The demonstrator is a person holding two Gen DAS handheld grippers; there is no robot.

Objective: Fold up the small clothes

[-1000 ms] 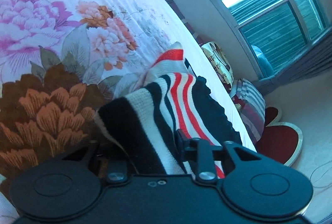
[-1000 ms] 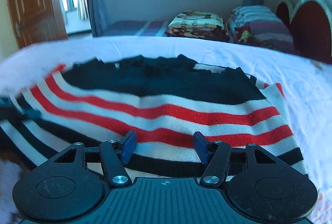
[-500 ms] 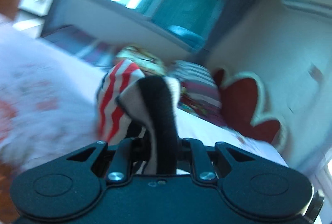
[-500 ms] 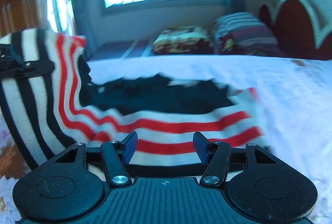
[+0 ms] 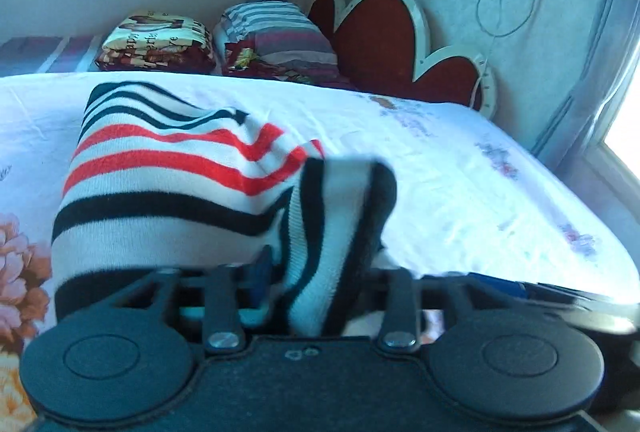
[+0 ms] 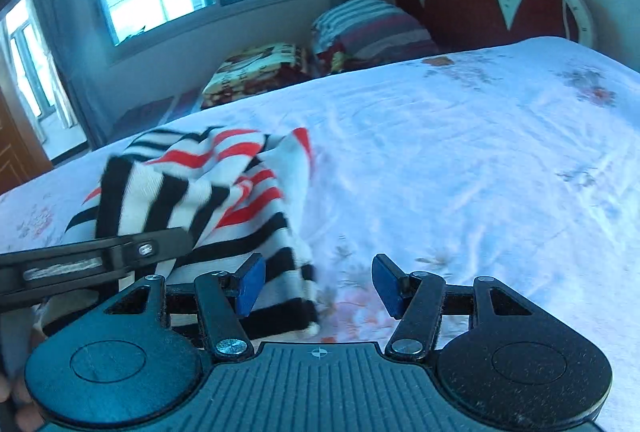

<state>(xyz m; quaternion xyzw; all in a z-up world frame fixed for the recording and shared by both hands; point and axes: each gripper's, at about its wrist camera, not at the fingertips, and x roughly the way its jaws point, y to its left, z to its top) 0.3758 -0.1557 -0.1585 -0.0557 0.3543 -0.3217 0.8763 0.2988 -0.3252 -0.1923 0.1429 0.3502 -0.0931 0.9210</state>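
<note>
**Striped knit folded over on the bed, both grippers spread**

While the left gripper (image 5: 320, 272) is opening, a fold of the striped knit (image 5: 180, 167) is still seen draped between its fingers, though no pad can be made out pressing on it. The knit, banded in white, black and red, is laid in a bunched double layer on the floral bedsheet (image 5: 460, 183), toward the left side of the bed. In the right wrist view the right gripper (image 6: 318, 286) is held with its blue pads (image 6: 250, 286) spread, and nothing is pinched; the near edge of the knit lies just beside its left pad. Two folded blankets (image 5: 276, 39) and a red headboard (image 5: 380, 43) are seen beyond the bed.
</note>
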